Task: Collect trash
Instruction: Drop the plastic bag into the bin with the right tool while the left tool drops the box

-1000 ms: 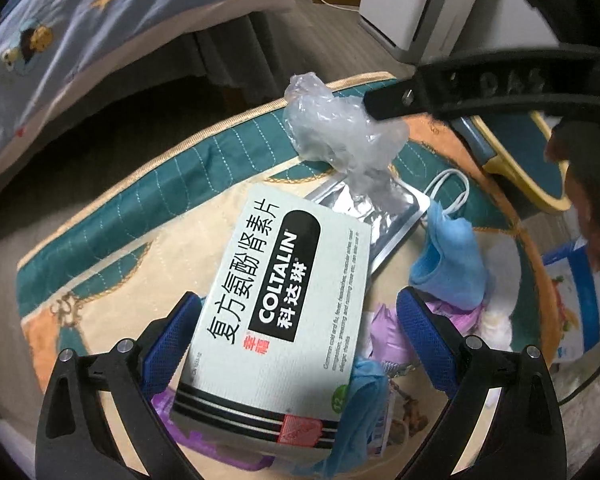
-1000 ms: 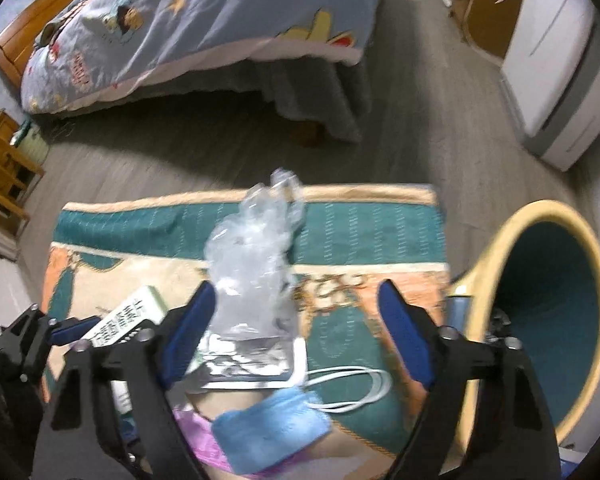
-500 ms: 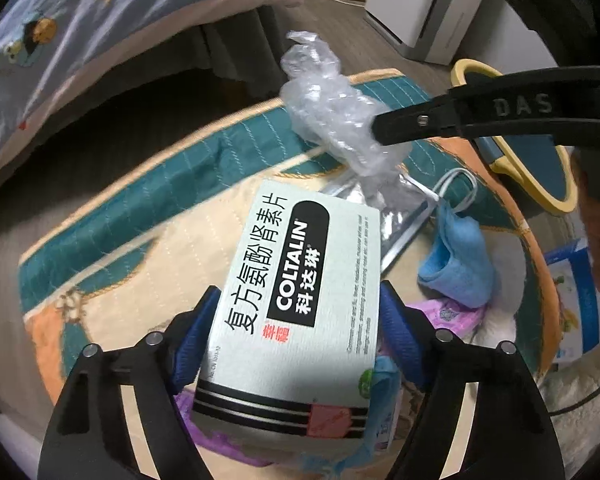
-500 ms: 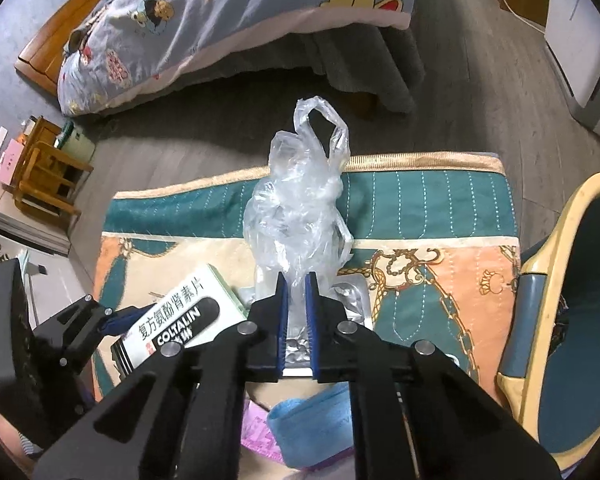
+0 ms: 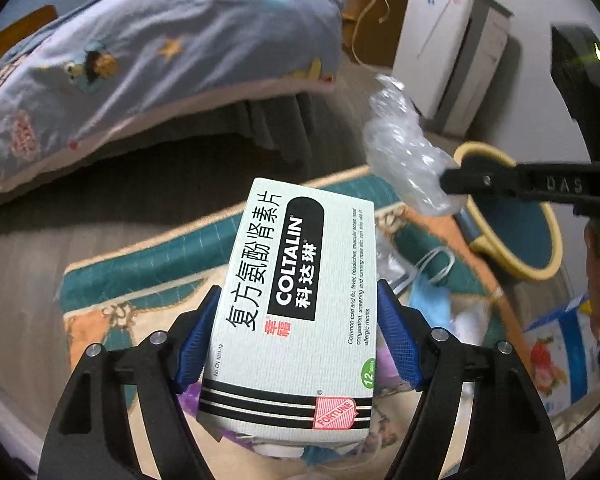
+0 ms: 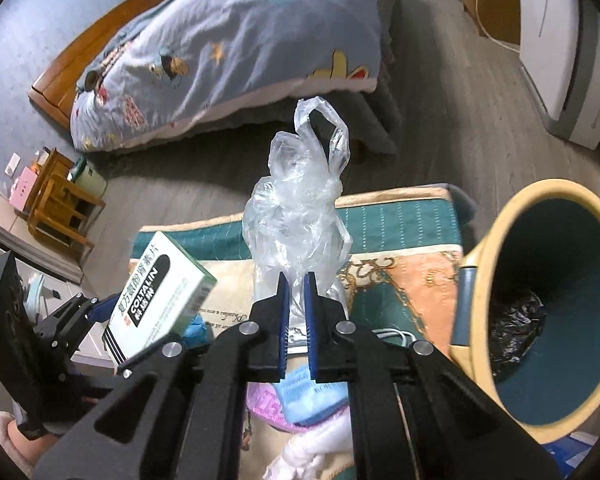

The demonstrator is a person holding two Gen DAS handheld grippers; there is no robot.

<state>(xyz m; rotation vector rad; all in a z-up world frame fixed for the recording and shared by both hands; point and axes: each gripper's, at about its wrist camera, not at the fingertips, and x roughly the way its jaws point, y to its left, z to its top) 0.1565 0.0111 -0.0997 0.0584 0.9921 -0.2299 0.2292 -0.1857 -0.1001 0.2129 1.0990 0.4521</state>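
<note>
My left gripper (image 5: 298, 332) is shut on a pale green Coltalin medicine box (image 5: 300, 300), its blue pads pressed on both long sides, and the box is lifted off the rug. The same box (image 6: 156, 296) shows at the left of the right wrist view. My right gripper (image 6: 296, 292) is shut on a crumpled clear plastic bag (image 6: 300, 216) that stands up above its tips. That bag (image 5: 404, 160) hangs from the right gripper's fingers (image 5: 472, 182) in the left wrist view. A yellow-rimmed teal bin (image 6: 556, 304) with a black liner lies tipped at the right.
On the patterned rug (image 5: 148, 264) lie a blue face mask (image 6: 312, 396), a silver foil sachet (image 6: 296, 324), purple wrappers (image 6: 264, 404) and white tissue (image 6: 312, 444). A bed with a cartoon quilt (image 6: 236, 48) stands behind, a white appliance (image 5: 448, 48) at the back right.
Both grippers closed, the left on the box and the right on the plastic bag. Both then rose, lifting box and bag off the rug.
</note>
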